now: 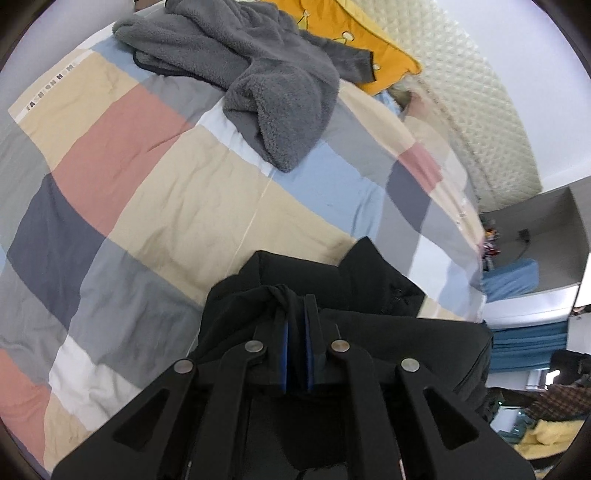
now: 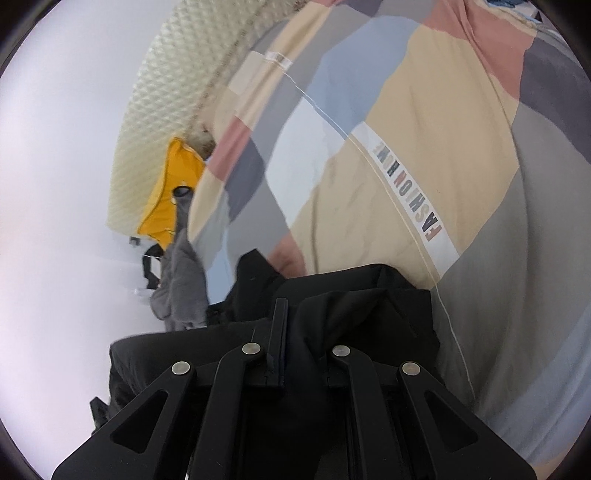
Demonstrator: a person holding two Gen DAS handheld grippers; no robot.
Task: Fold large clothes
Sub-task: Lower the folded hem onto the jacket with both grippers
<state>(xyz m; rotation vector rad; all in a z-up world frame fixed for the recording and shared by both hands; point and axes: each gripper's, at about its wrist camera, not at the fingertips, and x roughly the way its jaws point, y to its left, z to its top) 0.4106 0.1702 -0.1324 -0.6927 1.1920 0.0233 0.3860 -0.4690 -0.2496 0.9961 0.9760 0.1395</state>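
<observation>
A black garment [image 1: 373,284] lies bunched under my left gripper [image 1: 297,297], low over the checked bedspread [image 1: 166,177]. The blue pads [image 1: 285,354] stand almost together, with a gathered fold of the black cloth pinched at the tips. In the right wrist view the same black garment [image 2: 354,299] drapes over my right gripper [image 2: 291,308]. It hides one finger, and the other finger [image 2: 279,325] pokes up through the cloth. This gripper is shut on the fabric and rolled sideways over the bedspread [image 2: 406,147].
A grey fleece garment [image 1: 266,74] lies crumpled at the far side of the bed, seen as a grey heap [image 2: 181,288] from the right. A yellow pillow [image 1: 354,33] leans on the cream quilted headboard [image 1: 461,92]. A shelf and blue cloth [image 1: 509,277] stand past the bed's right edge.
</observation>
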